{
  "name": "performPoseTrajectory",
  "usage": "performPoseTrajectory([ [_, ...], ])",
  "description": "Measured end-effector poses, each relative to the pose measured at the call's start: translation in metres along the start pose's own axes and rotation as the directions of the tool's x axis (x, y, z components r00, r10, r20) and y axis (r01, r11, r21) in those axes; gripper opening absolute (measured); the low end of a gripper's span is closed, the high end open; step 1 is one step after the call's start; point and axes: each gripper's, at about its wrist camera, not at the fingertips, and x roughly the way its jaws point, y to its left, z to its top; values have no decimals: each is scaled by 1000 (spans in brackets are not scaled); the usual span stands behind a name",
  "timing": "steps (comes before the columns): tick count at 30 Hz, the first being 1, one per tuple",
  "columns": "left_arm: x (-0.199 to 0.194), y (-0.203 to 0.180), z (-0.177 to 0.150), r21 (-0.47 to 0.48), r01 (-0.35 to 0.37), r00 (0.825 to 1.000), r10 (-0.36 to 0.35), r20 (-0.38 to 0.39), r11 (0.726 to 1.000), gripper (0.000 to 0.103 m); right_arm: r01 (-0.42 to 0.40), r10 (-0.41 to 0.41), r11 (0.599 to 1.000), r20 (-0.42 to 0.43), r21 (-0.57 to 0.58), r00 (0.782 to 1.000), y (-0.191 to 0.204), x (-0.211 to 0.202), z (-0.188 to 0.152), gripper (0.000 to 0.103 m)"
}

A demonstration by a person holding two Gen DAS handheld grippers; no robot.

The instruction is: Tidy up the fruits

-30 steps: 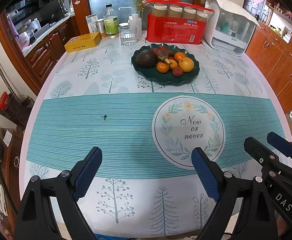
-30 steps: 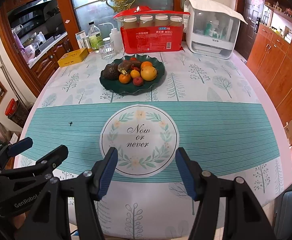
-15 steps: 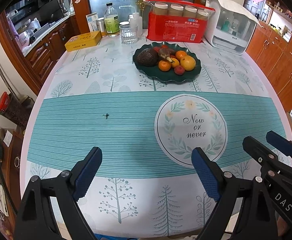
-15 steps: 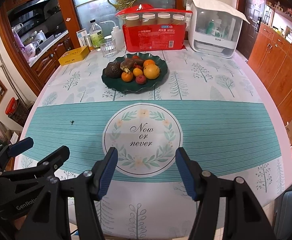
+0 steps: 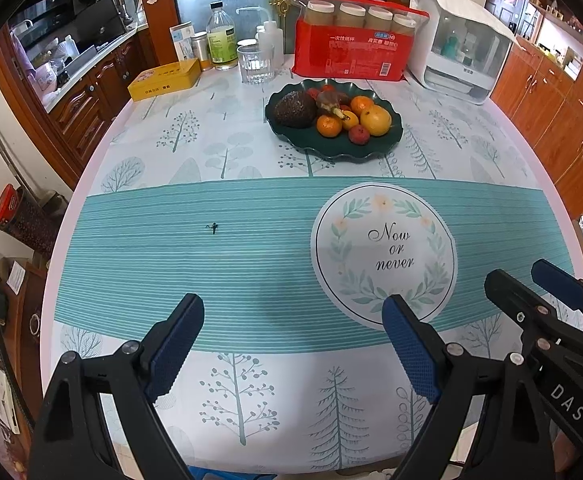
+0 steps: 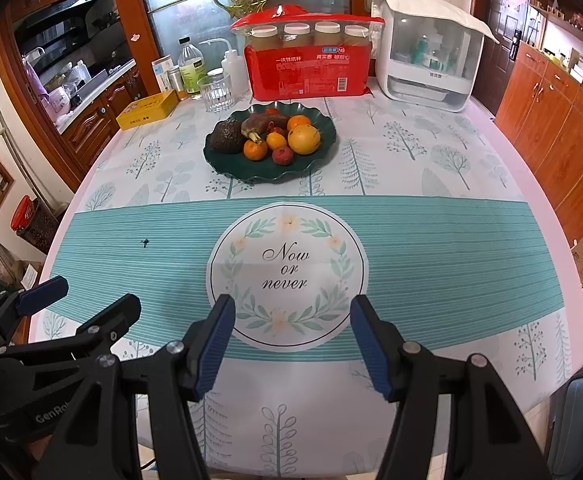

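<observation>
Well apart from both wide-spread, empty tools (left tool (image 5: 291, 344), right tool (image 6: 291, 344)), small round fruits (image 6: 287, 140) on the scalloped dark-green plate (image 6: 231, 170) look light, slippery, best pinched across their middles.

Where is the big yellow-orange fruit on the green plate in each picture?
Left wrist view: the big yellow-orange fruit sits upper right of centre, at the right side of the green plate.
Right wrist view: the same fruit sits just above centre, again on the plate's right side.
Shared landmark: the small red fruit lies just in front of it.
</observation>
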Motion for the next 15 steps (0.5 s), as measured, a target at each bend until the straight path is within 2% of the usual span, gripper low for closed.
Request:
performPoseTrajectory([
  [15, 0, 2, -1, 9, 0, 1000, 0, -5, 1000, 90, -1, 1, 1000, -6, 8, 1000, 1, 2, -4, 60],
])
